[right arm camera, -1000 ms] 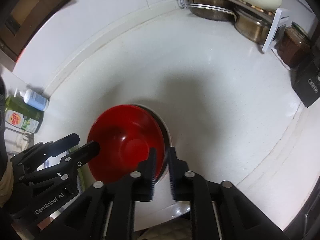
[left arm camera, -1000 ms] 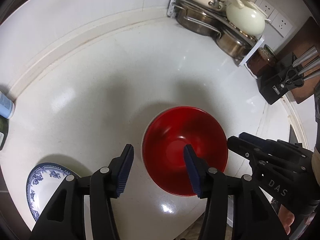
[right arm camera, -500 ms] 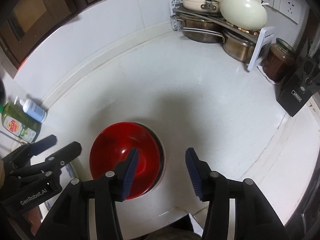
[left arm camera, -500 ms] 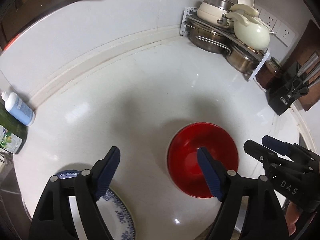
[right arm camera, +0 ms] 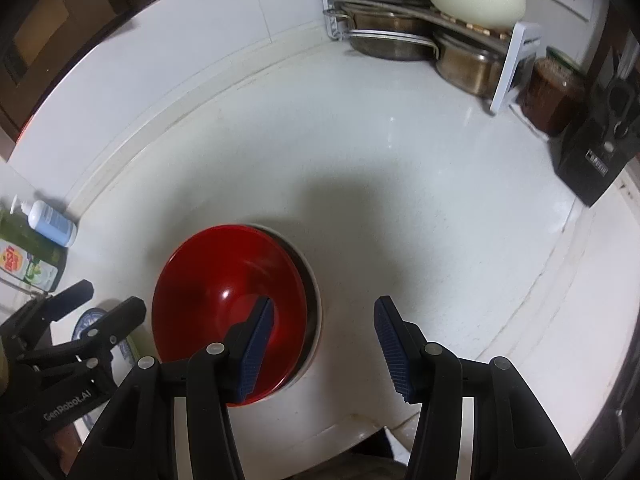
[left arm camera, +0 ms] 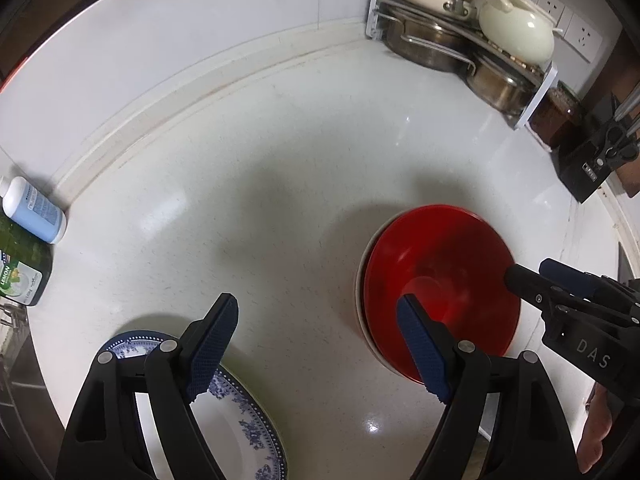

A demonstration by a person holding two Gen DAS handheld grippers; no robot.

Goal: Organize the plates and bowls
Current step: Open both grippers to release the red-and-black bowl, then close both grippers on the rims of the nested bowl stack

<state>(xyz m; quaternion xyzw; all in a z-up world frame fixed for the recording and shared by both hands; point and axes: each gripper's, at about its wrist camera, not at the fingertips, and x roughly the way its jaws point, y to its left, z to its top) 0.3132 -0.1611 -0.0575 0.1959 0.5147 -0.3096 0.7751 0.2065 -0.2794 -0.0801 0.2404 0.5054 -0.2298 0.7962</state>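
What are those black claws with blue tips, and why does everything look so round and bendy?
They are grippers, pinching tools that a person holds, one in each hand. Each carries a small wide-eyed camera, which bends the picture. One picture looks along the left gripper, the other along the right gripper. Both have just been opening and hold nothing. On the white counter sits a red bowl nested in a white dish. A blue-patterned plate lies beside it, under the left gripper. At the back is a rack of pots, a jar and a knife block. Two bottles stand at the left.
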